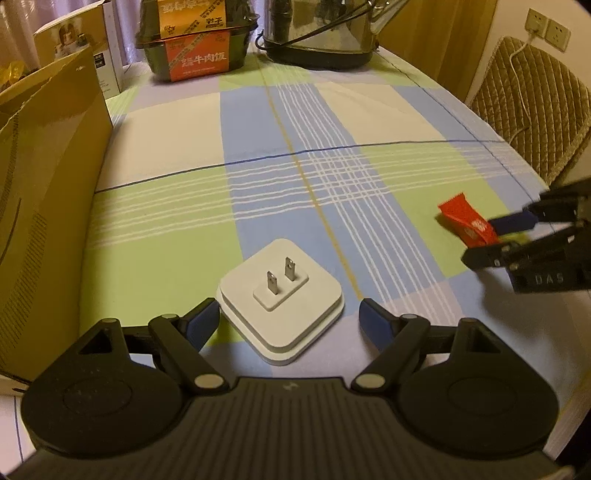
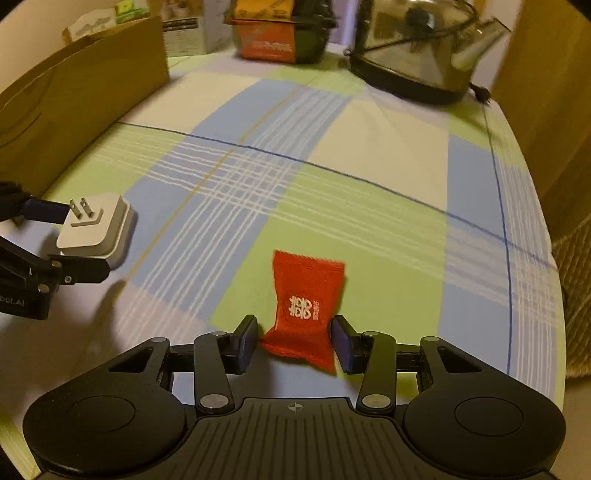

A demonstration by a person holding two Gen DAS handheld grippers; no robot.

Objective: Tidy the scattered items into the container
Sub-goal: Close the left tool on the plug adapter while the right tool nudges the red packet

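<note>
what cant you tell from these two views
- Cardboard box inside: left wrist view, its wall hides it.
- Left gripper contact with the plug adapter: unclear, near side hidden.
- Right gripper grip on the red packet: pads look close, contact unclear.
- Kettle: top cropped.

A surface under a checked cloth [image 1: 332, 122] of green, blue and cream fills the warm, dim room, with a quilted chair [image 1: 535, 110] at its far right below two wall sockets [image 1: 548, 27], one holding a white cable.
</note>
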